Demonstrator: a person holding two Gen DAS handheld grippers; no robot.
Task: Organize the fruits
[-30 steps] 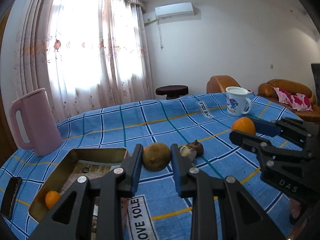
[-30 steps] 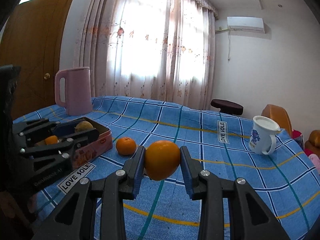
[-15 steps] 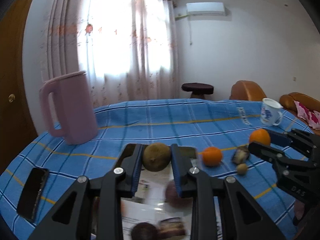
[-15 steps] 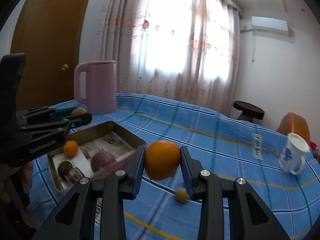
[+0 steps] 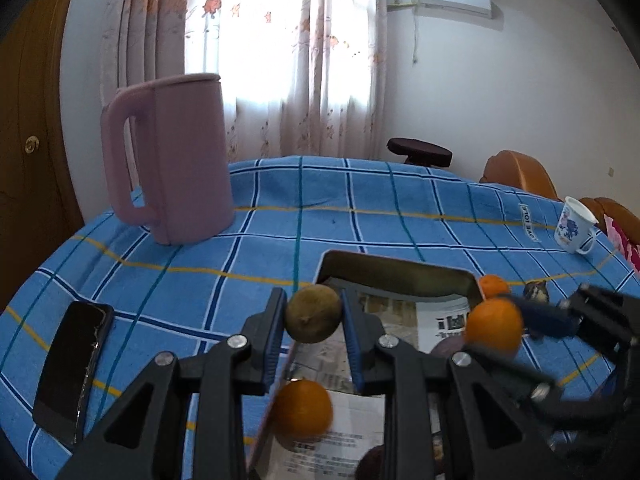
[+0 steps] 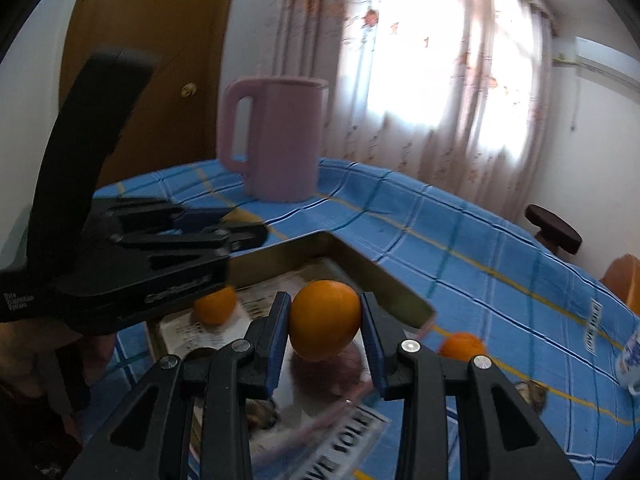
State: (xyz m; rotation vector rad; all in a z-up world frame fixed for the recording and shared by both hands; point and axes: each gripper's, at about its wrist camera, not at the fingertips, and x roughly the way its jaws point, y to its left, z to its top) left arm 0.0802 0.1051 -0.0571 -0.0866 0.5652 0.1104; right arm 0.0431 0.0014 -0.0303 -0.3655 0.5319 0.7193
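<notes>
Both tools, left [image 5: 313, 318] and right [image 6: 325, 323] — swung from open tablecloth to above the tin [image 5: 396, 274].

Tablecloth label [image 5: 527, 223]: "LOVE SOLE", partly legible. Second label [image 6: 336, 456]: blurred, "…VE SOLE". Tin liner print unreadable.

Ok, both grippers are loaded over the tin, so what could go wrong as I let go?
1. The left gripper and right gripper are close over the gold metal tin; they may collide.
2. The brownish-green round fruit sits near the tin's left wall and could drop outside.
3. The large orange may strike the dark purple fruit below.
</notes>
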